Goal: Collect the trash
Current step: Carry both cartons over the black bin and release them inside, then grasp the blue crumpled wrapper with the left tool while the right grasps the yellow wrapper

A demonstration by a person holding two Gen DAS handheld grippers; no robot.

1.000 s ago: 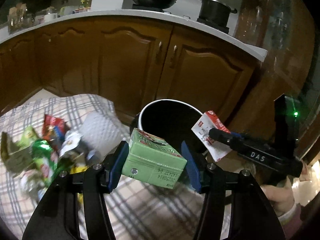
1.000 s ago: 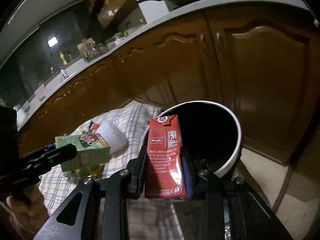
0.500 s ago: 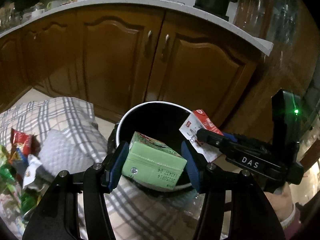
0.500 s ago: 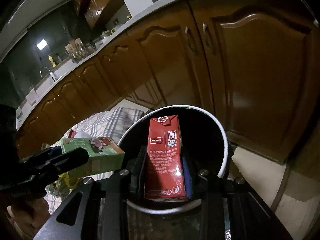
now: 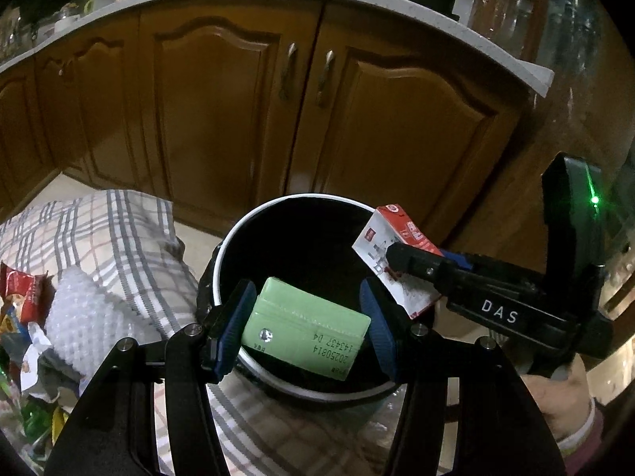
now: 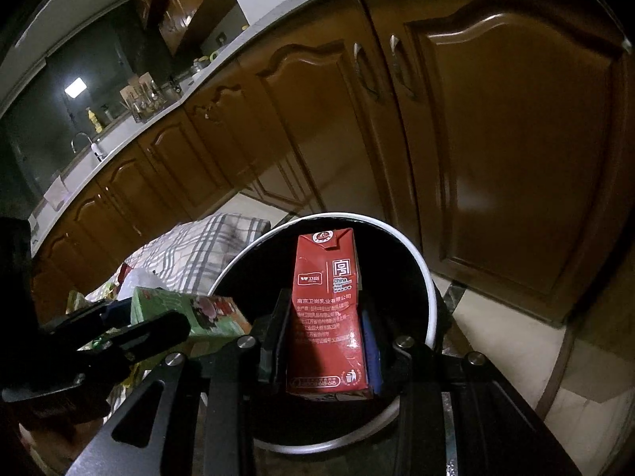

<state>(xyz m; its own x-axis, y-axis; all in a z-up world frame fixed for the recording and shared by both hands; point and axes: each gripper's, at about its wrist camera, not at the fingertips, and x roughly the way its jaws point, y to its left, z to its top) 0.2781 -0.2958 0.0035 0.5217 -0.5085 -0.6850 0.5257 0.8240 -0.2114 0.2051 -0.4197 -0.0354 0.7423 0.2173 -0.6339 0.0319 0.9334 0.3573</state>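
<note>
My left gripper (image 5: 305, 317) is shut on a green drink carton (image 5: 303, 337) and holds it over the near rim of a round black bin with a white rim (image 5: 274, 206). My right gripper (image 6: 323, 317) is shut on a red milk carton (image 6: 325, 317), upright over the same bin (image 6: 426, 277). The right gripper and the red carton (image 5: 391, 265) show at the right of the left wrist view. The left gripper's finger and the green carton (image 6: 190, 309) show at the left of the right wrist view.
A grey plaid cloth (image 5: 119, 238) lies on the floor left of the bin, with a white mesh wrap (image 5: 83, 321) and several wrappers (image 5: 24, 301) on it. Brown kitchen cabinets (image 5: 238, 119) stand close behind the bin. Pale floor tiles (image 6: 516, 349) lie to the right.
Both grippers have moved toward the bin with their cartons. The green carton went from beside the bin to over its near rim; the red carton now sits over the opening.
</note>
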